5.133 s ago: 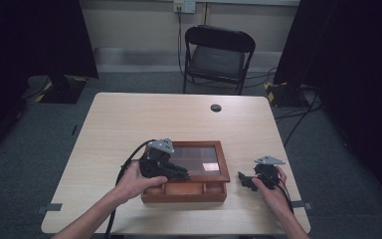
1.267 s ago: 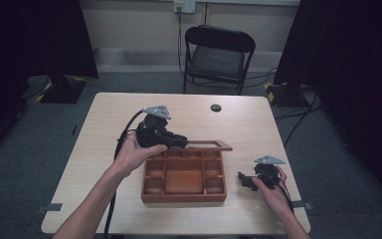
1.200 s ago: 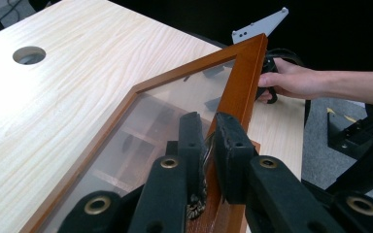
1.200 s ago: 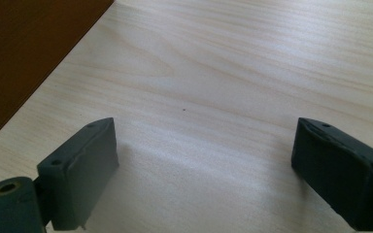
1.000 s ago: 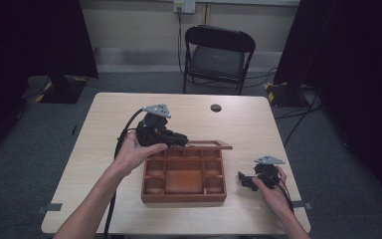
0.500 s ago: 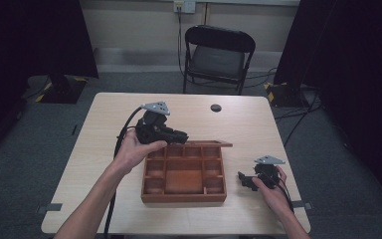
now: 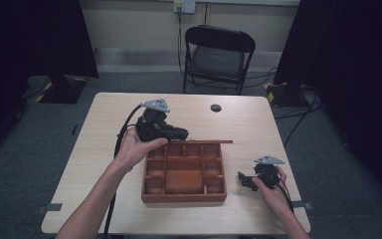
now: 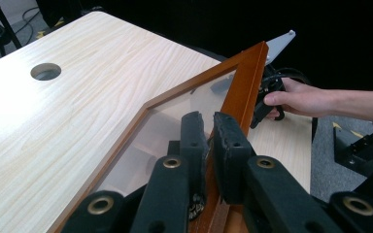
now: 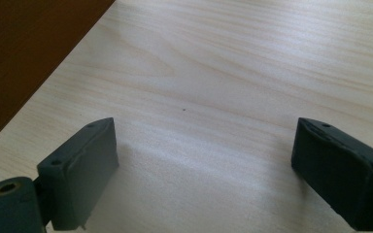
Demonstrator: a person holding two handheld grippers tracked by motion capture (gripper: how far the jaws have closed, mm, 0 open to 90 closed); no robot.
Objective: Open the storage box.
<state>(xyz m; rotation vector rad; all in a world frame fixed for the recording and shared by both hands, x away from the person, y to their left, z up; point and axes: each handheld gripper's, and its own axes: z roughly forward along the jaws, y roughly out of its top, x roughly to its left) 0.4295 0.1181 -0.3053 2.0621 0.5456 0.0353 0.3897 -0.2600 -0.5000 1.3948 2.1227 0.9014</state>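
A dark-curtained room with a grey floor and a folding chair [image 7: 220, 52] beyond a pale wooden table [image 7: 99, 134]. In the high view, a compartmented wooden box [image 7: 184, 172] sits near the table's middle, slightly toward 5 o'clock, with its glazed lid [image 7: 206, 142] raised at the rear edge so that it shows edge-on. The left tongs [image 7: 179, 133] hold that lid from 10 o'clock of the box; the right tongs [image 7: 243, 180] rest at 3 o'clock of the box, apart from it. A round hole [image 7: 216, 107] lies in the table at 12 o'clock.

In the left gripper view, the tongs [image 8: 208, 138] are clenched on the lid's wooden frame [image 8: 245, 85], one pad on the glass side and one outside. The other hand [image 8: 298, 97] shows past the lid at 2 o'clock.

In the right gripper view, the tongs [image 9: 201, 165] are released — spread wide over bare table, with the box wall [image 9: 24, 53] at 10 o'clock.

The grip sits on a narrow strip of frame. If the pads slip, the lid could — by my judgement — drop and slam, jarring the glass. Pulling too far back could strain the hinges or drag the unsteadied box across the table.
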